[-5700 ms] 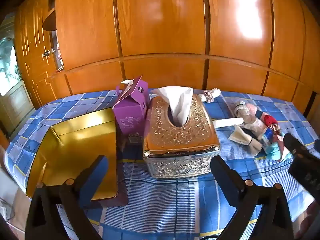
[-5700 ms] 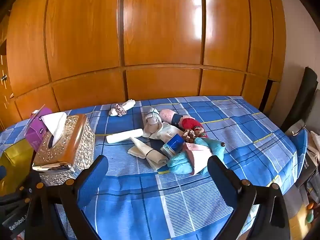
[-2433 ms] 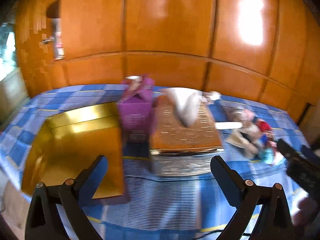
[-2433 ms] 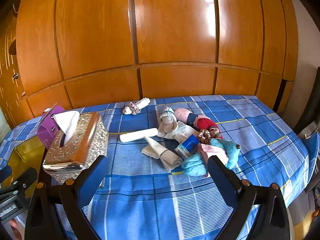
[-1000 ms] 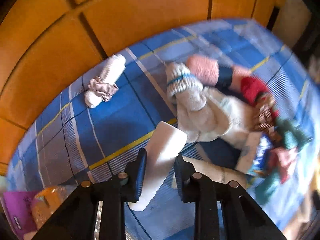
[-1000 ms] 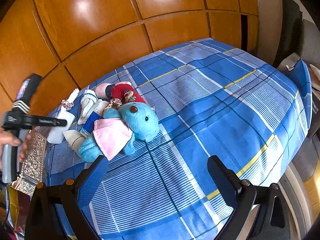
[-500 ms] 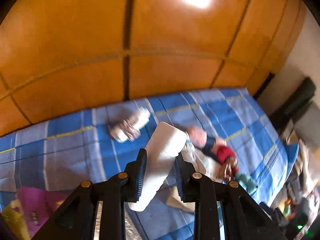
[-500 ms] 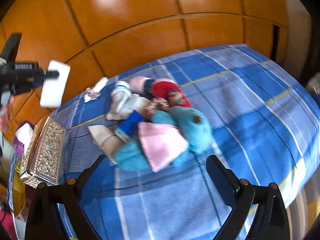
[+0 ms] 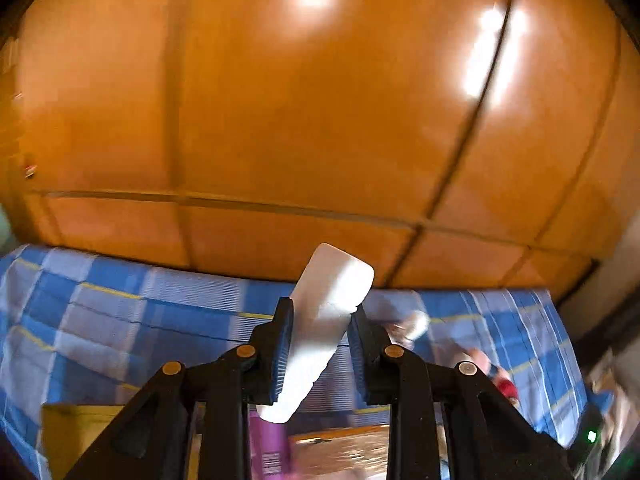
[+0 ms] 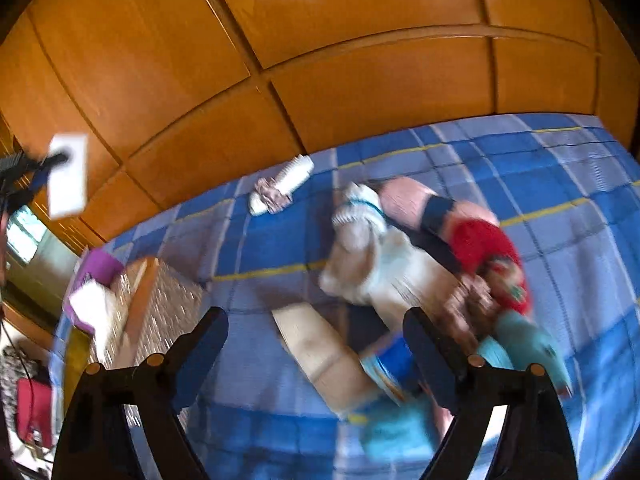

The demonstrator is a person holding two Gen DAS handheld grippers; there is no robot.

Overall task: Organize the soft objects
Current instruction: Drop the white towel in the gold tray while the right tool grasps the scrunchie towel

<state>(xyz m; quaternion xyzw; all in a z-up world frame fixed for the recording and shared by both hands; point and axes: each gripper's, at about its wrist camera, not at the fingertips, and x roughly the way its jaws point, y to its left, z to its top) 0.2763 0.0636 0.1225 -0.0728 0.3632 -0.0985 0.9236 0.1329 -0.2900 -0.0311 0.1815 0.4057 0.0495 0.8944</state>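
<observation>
White roll (image 9: 324,332) lifted off bed (left jaws clamped) — long axis tilted up-right.

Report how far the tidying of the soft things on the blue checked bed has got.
Done: nothing looks stowed yet.

In hand: the left gripper is shut on the white rolled cloth, lifted clear of the bed.

Left: the pile of soft toys and socks and the small white roll with a scrunchie lie on the blue checked bedspread. The right gripper, jaws just narrowing with nothing pressed between them, hovers over that pile.

White roll (image 9: 324,320), blue-plaid sheet (image 9: 120,320)
</observation>
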